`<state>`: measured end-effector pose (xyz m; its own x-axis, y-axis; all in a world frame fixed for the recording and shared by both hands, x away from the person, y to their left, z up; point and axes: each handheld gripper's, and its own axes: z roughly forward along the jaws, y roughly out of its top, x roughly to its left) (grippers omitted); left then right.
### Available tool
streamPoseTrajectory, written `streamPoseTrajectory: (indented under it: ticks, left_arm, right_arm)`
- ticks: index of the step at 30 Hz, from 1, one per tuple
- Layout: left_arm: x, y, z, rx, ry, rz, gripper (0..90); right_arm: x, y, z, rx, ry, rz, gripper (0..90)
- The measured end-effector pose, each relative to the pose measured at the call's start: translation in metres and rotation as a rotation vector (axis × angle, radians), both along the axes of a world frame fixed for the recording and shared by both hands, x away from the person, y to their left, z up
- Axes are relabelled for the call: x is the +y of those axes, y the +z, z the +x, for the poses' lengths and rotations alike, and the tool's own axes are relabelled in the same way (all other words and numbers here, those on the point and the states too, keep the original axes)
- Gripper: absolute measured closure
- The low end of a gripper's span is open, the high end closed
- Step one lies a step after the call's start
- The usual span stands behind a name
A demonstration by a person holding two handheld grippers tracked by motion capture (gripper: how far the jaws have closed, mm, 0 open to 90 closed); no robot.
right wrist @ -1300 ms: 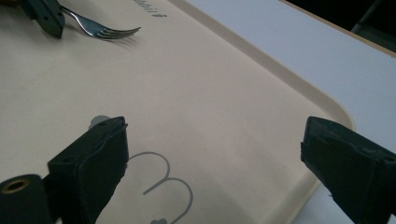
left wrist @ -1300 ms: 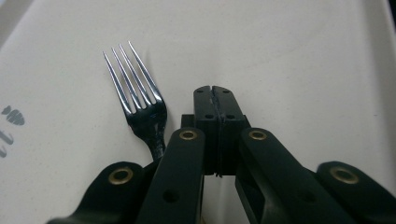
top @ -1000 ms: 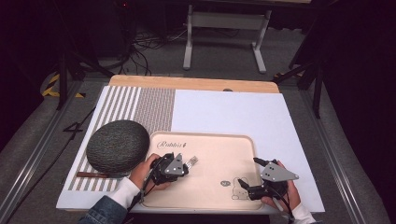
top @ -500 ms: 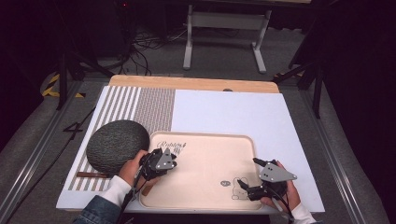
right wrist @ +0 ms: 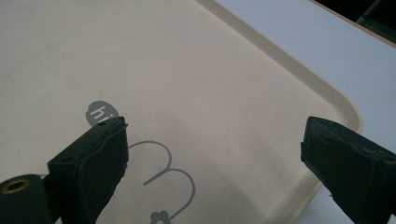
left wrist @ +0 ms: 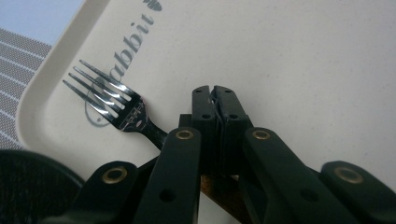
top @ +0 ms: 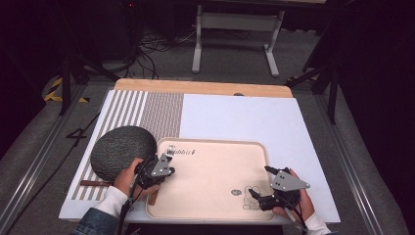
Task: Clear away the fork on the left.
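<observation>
Gripping a fork (left wrist: 122, 108) by its brown handle, left gripper (top: 157, 169) holds it over the beige tray's (top: 210, 215) left edge, while right gripper (top: 262, 199) hovers wide open above the tray's near-right corner

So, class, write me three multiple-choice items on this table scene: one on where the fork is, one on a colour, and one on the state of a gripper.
1. Where do the tines of the fork point?
A. over the tray's printed lettering
B. on the round mat
C. on the white table cover

2. What colour is the tray?
A. dark grey
B. beige
C. blue

3. How do the jaws of the right gripper stand?
A. shut on the fork
B. shut on nothing
C. wide open

Answers:
1. A, the left gripper view shows the tines over the lettering near the tray's corner.
2. B, its rim and floor are pale beige in all views.
3. C, the right gripper view shows a broad gap with bare tray between the jaws.
</observation>
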<state>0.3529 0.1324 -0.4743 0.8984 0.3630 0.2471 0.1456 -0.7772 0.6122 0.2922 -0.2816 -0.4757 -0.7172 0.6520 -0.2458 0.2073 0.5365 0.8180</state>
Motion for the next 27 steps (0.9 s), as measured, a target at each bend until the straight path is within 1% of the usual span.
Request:
streamPoseTrajectory:
  ticks: [2, 3, 4, 8, 9, 10, 13, 20, 21, 23, 25, 27]
  left_arm:
    - [0.003, 0.0, -0.001, -0.001, 0.007, -0.005, 87.6]
    - [0.005, -0.001, -0.002, 0.005, 0.019, -0.009, 87.4]
    - [0.006, 0.0, -0.002, 0.0, 0.01, -0.005, 87.3]
    - [0.011, -0.001, -0.004, 0.014, 0.025, -0.023, 87.1]
    - [0.012, -0.001, -0.004, 0.006, 0.017, -0.024, 86.8]
    - [0.013, -0.001, -0.005, 0.013, 0.018, -0.028, 85.9]
    - [0.013, -0.002, -0.006, 0.005, 0.006, -0.025, 85.5]
    - [0.013, -0.002, -0.006, 0.0, 0.002, -0.036, 84.9]
    - [0.012, -0.002, -0.006, 0.005, 0.001, -0.038, 84.3]
    - [0.011, -0.003, -0.006, -0.005, 0.0, -0.036, 85.0]
    - [0.01, -0.003, -0.005, -0.008, -0.01, -0.043, 85.4]
    - [0.01, -0.003, -0.006, -0.007, -0.006, -0.04, 85.4]
  right_arm:
    - [0.0, 0.0, 0.0, 0.0, 0.003, -0.003, 8.4]
    - [0.0, 0.0, 0.0, 0.0, 0.002, -0.003, 8.4]
    - [0.0, 0.0, 0.0, 0.001, 0.002, -0.004, 8.4]
    - [0.001, -0.001, 0.0, 0.004, 0.003, -0.008, 8.4]
    - [0.001, -0.001, 0.001, 0.003, 0.003, -0.01, 8.4]
    - [0.001, -0.001, 0.001, 0.004, 0.003, -0.01, 8.4]
    - [0.001, -0.001, 0.001, 0.003, 0.004, -0.014, 8.4]
    - [0.001, -0.001, 0.0, 0.001, 0.001, -0.007, 8.4]
    - [0.001, -0.001, 0.0, 0.0, 0.001, -0.007, 8.4]
    - [0.001, 0.0, 0.0, 0.0, 0.001, -0.006, 8.4]
    - [0.001, 0.0, 0.0, -0.001, 0.002, -0.006, 8.4]
    - [0.001, 0.0, 0.0, -0.002, 0.001, -0.007, 8.4]
